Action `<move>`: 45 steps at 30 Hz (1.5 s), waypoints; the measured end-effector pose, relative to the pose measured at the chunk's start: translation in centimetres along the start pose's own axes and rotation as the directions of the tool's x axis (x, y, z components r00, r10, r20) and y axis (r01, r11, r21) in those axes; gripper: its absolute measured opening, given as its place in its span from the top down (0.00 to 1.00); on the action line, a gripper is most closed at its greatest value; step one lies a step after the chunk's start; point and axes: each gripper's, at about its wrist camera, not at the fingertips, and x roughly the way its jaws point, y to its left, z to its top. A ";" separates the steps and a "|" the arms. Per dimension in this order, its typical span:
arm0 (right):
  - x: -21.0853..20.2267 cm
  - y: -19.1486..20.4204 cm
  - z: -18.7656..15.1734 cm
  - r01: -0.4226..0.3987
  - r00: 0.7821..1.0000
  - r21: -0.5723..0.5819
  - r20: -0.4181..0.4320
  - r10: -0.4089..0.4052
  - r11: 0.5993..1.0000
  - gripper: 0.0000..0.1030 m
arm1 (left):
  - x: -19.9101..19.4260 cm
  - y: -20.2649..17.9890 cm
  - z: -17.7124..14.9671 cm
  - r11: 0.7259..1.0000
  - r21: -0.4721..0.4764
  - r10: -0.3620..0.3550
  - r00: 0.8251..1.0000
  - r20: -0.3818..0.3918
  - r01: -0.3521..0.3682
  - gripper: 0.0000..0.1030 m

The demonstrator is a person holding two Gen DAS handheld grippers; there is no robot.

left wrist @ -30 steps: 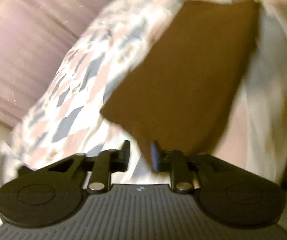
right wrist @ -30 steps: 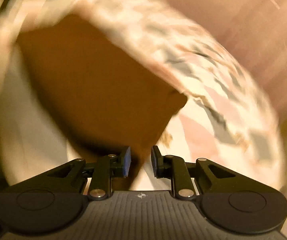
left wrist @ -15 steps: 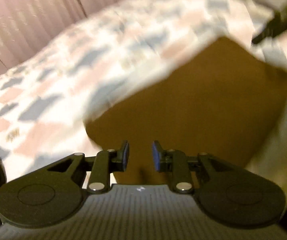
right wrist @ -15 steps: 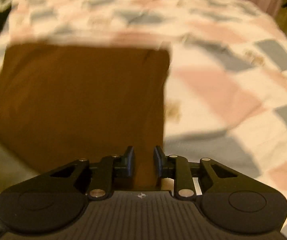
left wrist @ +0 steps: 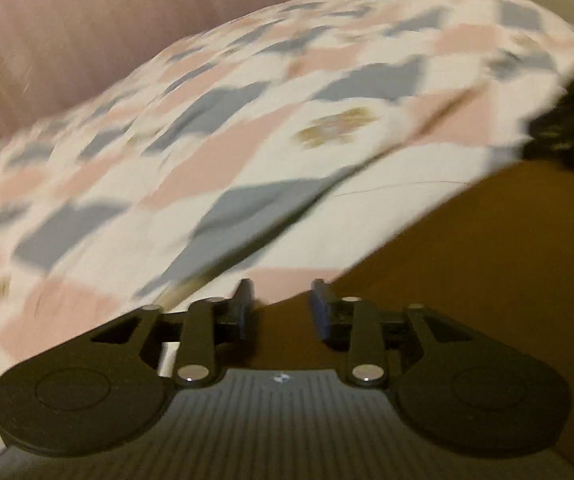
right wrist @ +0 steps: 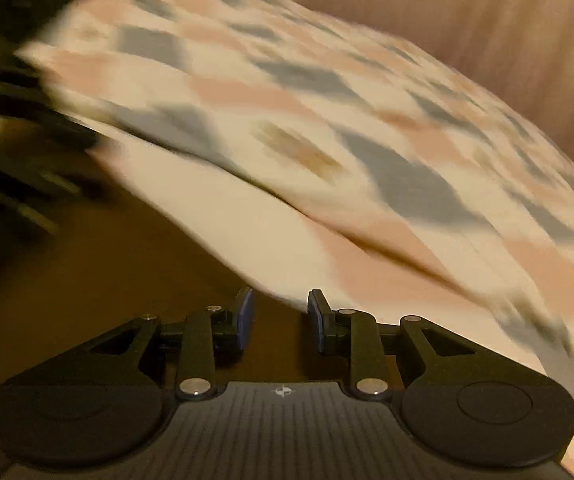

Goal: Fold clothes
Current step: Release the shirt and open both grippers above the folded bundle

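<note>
- Presently, brown garment (left wrist: pixel 467 280): flat on the patterned bedspread (left wrist: pixel 247 140), filling 3 to 6 o'clock in the left view and 7 to 9 o'clock (right wrist: pixel 107 280) in the right.
- Left gripper (left wrist: pixel 283 308): jaws parted a moderate gap, gripping nothing — the cloth's edge lies beneath.
- Right gripper (right wrist: pixel 279 316): likewise parted, empty.
- Risk (judged): both frames are smeared by motion — a hasty pinch could catch the bedspread too, or only one layer, skewing the fold.

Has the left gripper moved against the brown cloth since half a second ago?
Yes. The left gripper has slid left: the brown cloth now fills only the lower right, its edge crossing between the fingers over the patterned bedspread.
</note>
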 end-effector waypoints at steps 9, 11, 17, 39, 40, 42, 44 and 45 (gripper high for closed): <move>-6.9 -8.5 -2.8 0.084 0.994 0.296 0.038 -0.100 0.951 0.71 | -8.7 1.3 -0.6 0.990 -0.140 0.019 0.997 0.079 -0.007 0.88; -9.3 -7.2 -3.5 0.019 0.994 0.318 0.093 -0.051 0.948 0.64 | -9.8 1.0 -1.3 0.990 -0.141 0.020 0.999 0.050 -0.012 0.87; -10.6 -1.1 -8.2 0.010 1.000 0.178 -0.020 -0.007 0.984 0.61 | -13.1 -0.1 -3.6 0.989 -0.146 0.022 0.999 -0.038 -0.027 0.92; -20.4 -5.2 -12.8 0.178 0.967 0.564 -0.250 -0.039 0.806 0.61 | -14.3 -3.1 -3.9 0.936 -0.325 -0.042 0.879 -0.475 -0.131 0.85; -20.7 -5.9 -12.1 0.152 0.973 0.568 -0.228 -0.023 0.809 0.60 | -14.2 -3.1 -2.8 0.928 -0.341 -0.033 0.880 -0.475 -0.149 0.81; -21.1 -7.2 -10.5 0.098 0.983 0.569 -0.183 0.010 0.817 0.59 | -13.8 -3.3 -0.8 0.910 -0.371 -0.014 0.880 -0.475 -0.185 0.77; -20.2 -7.9 -8.9 0.050 0.989 0.542 -0.146 0.035 0.839 0.55 | -13.3 -4.2 0.6 0.892 -0.393 0.009 0.880 -0.476 -0.221 0.77; -19.3 -8.2 -8.2 0.026 0.990 0.528 -0.129 0.050 0.849 0.52 | -13.0 -4.6 1.4 0.883 -0.404 0.020 0.879 -0.477 -0.239 0.77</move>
